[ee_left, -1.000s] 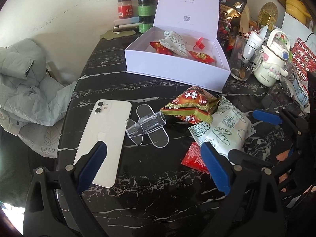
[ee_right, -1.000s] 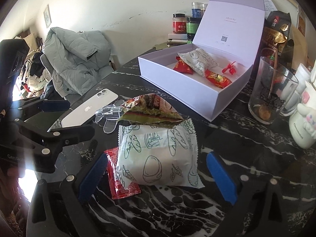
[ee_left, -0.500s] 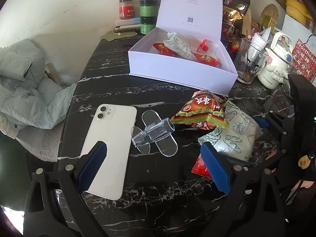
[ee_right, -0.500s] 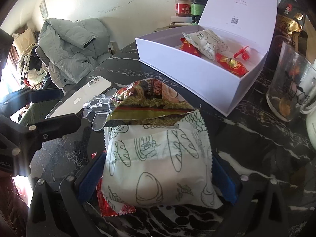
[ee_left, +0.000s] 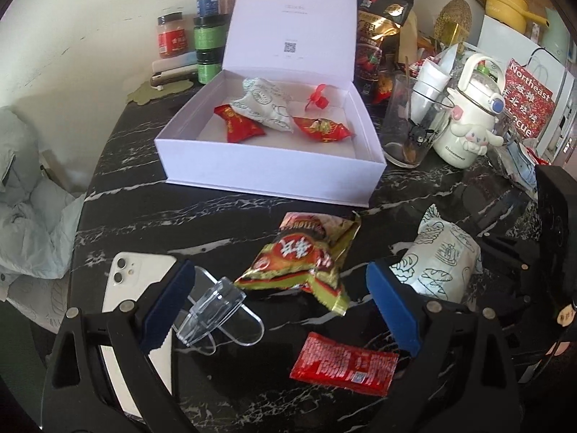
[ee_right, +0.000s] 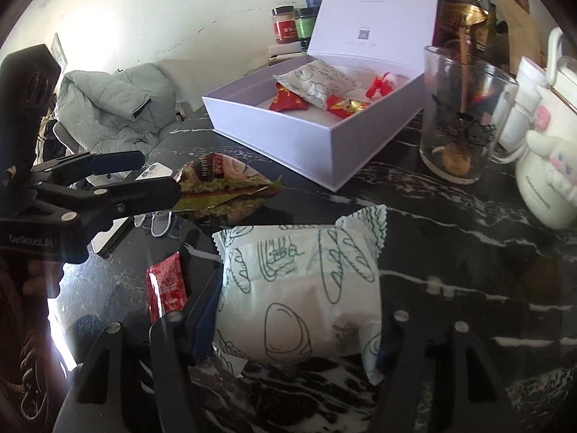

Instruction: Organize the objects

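Since there are two cameras, going one at a time:

Left wrist view:
- left gripper (ee_left: 279, 305): jaws spread wide, nothing between the pads, hovering low over the table (ee_left: 223, 216)
- under it: clear stand (ee_left: 212, 315) just beside the left pad, phone (ee_left: 128, 288) partly behind that finger, green snack bag (ee_left: 306, 263) in the middle, red sachet (ee_left: 344, 364) nearer the right pad
- box (ee_left: 274, 166): lid up, already has a white pack, two red candies and a small red thing inside
- bread pack (ee_left: 441, 263): off to the right, in the other tool's fingers

Right wrist view:
- right gripper (ee_right: 297, 319): closed onto the bread pack (ee_right: 301, 292), one pad on each side edge, and the pack looks lifted off the marble
- box (ee_right: 317, 115): ahead and a bit left, well apart from the pack
- glass (ee_right: 465, 115) and mug (ee_right: 541, 166): right of the box

Handling guesses:
- bread pack: puffy, light, soft. The film looks slippery and the loaf will squash, so I'd hold mid-body like it is now, not by the crimped ends
- snack bag: crinkly, flat and light, best pinched at the sealed edge
- sachet: thin and flat on the stone, probably hard to get under
- stand: rigid, clear and slick, so take it by the raised block
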Demonstrator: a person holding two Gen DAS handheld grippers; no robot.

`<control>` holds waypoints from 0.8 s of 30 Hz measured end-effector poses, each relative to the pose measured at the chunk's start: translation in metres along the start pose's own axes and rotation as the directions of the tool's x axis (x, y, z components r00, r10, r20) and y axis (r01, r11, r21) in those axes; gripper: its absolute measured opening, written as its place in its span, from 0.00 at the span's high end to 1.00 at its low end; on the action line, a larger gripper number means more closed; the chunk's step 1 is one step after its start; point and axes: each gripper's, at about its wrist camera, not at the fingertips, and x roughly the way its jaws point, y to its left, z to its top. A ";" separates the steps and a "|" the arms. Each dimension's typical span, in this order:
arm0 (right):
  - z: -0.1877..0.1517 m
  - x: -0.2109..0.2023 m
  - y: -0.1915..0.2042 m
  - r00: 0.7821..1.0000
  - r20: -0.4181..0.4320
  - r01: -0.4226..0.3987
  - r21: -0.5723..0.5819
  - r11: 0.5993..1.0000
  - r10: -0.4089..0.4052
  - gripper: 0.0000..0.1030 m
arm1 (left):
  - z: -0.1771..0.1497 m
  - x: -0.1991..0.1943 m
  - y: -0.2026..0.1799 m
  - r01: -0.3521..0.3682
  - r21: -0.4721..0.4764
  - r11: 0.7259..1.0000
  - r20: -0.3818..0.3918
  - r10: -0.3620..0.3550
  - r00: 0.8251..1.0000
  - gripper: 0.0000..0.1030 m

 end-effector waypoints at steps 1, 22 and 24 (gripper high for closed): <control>-0.001 -0.002 -0.003 1.000 0.001 0.001 0.006 1.000 -0.001 0.35 | 0.004 0.006 -0.005 0.009 0.014 1.000 -0.007 -0.009 1.000 0.07; -0.007 -0.001 -0.019 1.000 -0.003 0.000 0.044 0.999 0.001 0.35 | 0.005 0.064 -0.031 0.076 0.191 0.979 -0.195 -0.038 0.980 0.45; -0.008 -0.004 -0.018 1.000 0.001 0.003 0.042 0.999 -0.003 0.35 | 0.005 0.062 -0.034 0.066 0.205 0.976 -0.190 -0.026 0.981 0.47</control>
